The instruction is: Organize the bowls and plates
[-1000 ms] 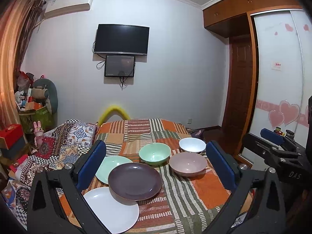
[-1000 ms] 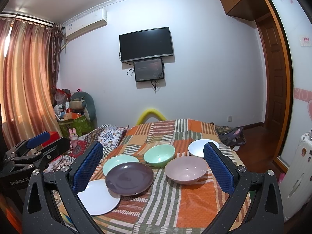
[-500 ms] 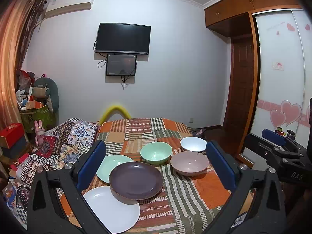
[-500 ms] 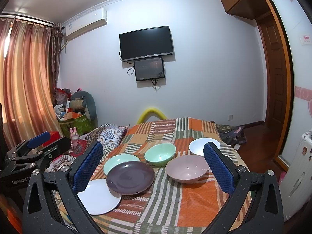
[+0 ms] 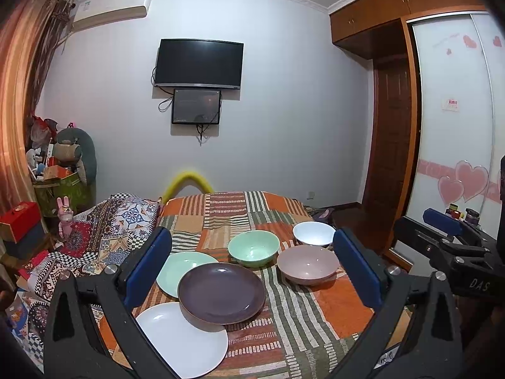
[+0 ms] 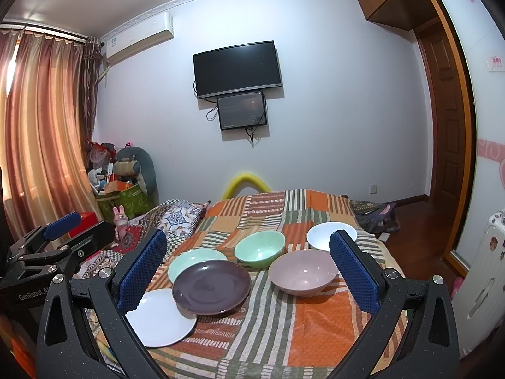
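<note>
So both grippers were just hanging in the air over the near end of the bed, nothing in either one. The left gripper (image 5: 252, 268) had its fingers spread wide, blue pads framing the whole spread of dishes, and the right gripper (image 6: 247, 265) was the same deal, wide apart and empty. From the left cam I could see the right one off at the right edge, and the right cam caught the left one off at its left edge.

All the dishes sat on the striped patchwork bedspread (image 5: 315, 309). Three plates were on the left side, overlapping: the white plate (image 5: 183, 341) nearest me, the dark purple plate (image 5: 221, 292) with its near rim resting on the white one, and the mint green plate (image 5: 178, 268) behind it, partly covered by the purple one. The three bowls were on the right side: mint green bowl (image 5: 253, 248) in the middle, pink bowl (image 5: 307, 268) just right of it, and the white bowl (image 5: 313, 233) behind the pink one. The bowls were all upright and apart from each other as far as I could tell, though the pink and white looked very close.

A TV (image 6: 237, 69) hung on the far wall.
</note>
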`<state>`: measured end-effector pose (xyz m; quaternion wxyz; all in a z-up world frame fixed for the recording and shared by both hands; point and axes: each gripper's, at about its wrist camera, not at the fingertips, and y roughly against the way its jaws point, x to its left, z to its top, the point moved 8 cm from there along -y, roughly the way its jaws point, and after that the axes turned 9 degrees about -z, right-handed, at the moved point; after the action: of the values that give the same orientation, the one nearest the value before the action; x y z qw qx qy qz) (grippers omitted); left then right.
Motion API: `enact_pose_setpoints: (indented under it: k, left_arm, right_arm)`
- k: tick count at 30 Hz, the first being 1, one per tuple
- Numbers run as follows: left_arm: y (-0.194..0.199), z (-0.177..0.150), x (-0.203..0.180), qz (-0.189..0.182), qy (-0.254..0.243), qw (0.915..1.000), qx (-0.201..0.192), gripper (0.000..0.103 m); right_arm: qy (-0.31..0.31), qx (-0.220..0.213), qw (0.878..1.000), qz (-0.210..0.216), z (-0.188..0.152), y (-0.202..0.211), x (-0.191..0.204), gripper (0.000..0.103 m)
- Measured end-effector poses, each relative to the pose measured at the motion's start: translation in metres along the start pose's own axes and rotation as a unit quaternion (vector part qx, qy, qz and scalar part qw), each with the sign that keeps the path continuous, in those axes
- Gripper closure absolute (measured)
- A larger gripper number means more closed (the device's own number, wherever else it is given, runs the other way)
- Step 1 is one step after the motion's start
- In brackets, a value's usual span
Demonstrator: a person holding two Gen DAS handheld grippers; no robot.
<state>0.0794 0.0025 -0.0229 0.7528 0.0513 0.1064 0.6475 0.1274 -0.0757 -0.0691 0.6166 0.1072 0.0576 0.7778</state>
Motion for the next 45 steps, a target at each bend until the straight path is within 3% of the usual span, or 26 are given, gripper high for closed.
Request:
enact_pose_setpoints:
  k: [18, 24, 28, 33, 37, 45]
  left_arm:
    - [-0.01, -0.002, 0.009, 0.0, 0.006, 0.9999, 0.011, 0.0]
    - [-0.024, -0.009, 0.022, 0.007, 0.007, 0.9997, 0.023, 0.0]
    - [-0.039, -0.019, 0.038, 0.019, 0.005, 0.9987, 0.046, 0.0]
    - [-0.065, -0.045, 0.062, 0.002, 0.028, 0.995, 0.096, 0.0]
    - [-0.086, -0.064, 0.086, 0.026, 0.028, 0.9905, 0.132, 0.0]
    - [-0.124, -0.097, 0.135, 0.06, 0.033, 0.9807, 0.183, 0.018]
  right_arm:
    - [-0.001, 0.013, 1.0, 0.005, -0.002, -0.008, 0.001, 0.0]
    - [-0.003, 0.035, 0.999, 0.005, -0.011, -0.026, 0.001, 0.0]
    - [-0.007, 0.056, 0.998, 0.011, -0.019, -0.04, 0.0, 0.0]
    - [0.003, 0.089, 0.996, 0.002, -0.035, -0.065, -0.002, 0.0]
    - [0.007, 0.116, 0.993, 0.0, -0.046, -0.082, -0.002, 0.001]
    - [0.039, 0.172, 0.984, 0.016, -0.075, -0.119, 0.011, 0.026]
